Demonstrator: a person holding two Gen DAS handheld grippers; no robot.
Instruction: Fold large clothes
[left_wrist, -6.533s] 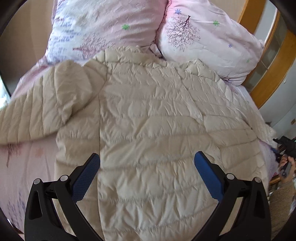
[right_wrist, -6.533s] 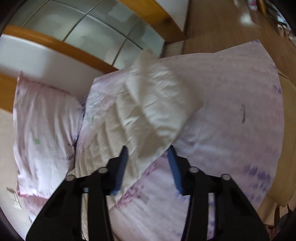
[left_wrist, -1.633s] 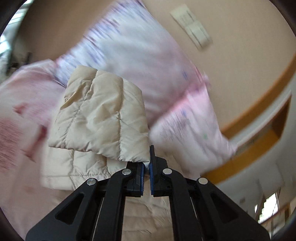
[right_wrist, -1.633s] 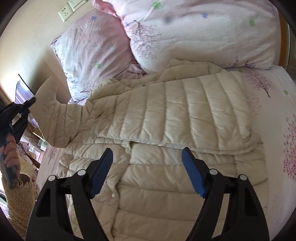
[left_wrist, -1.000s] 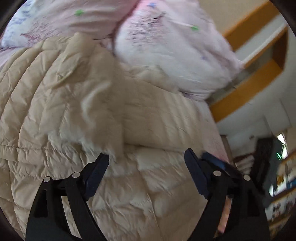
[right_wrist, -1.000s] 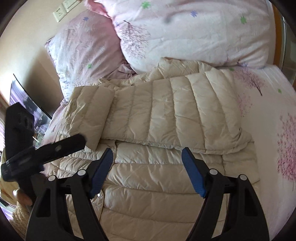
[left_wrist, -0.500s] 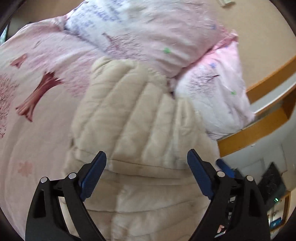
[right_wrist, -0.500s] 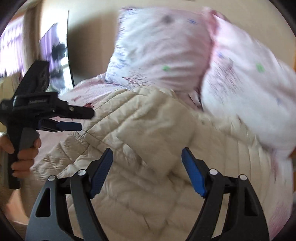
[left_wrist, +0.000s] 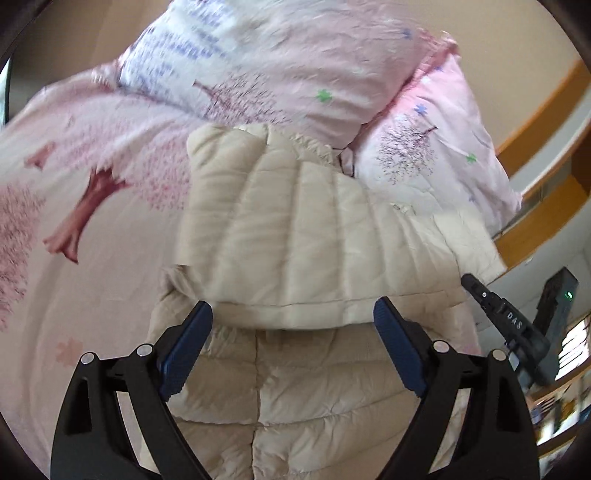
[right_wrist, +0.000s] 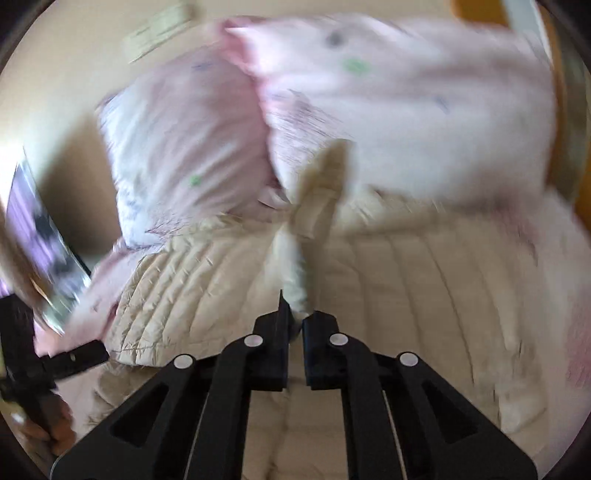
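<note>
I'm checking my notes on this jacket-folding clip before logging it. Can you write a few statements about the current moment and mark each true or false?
1. The right gripper is shut on a pinch of the cream puffer jacket. True.
2. The left gripper is shut on a sleeve. False: its jaws stand wide open, holding nothing.
3. The jacket lies on a bare wooden floor. False: it lies on a pink floral bedsheet.
4. Two pink floral pillows sit beyond the jacket. True.
5. A sleeve is folded across the jacket's body. True.
</note>
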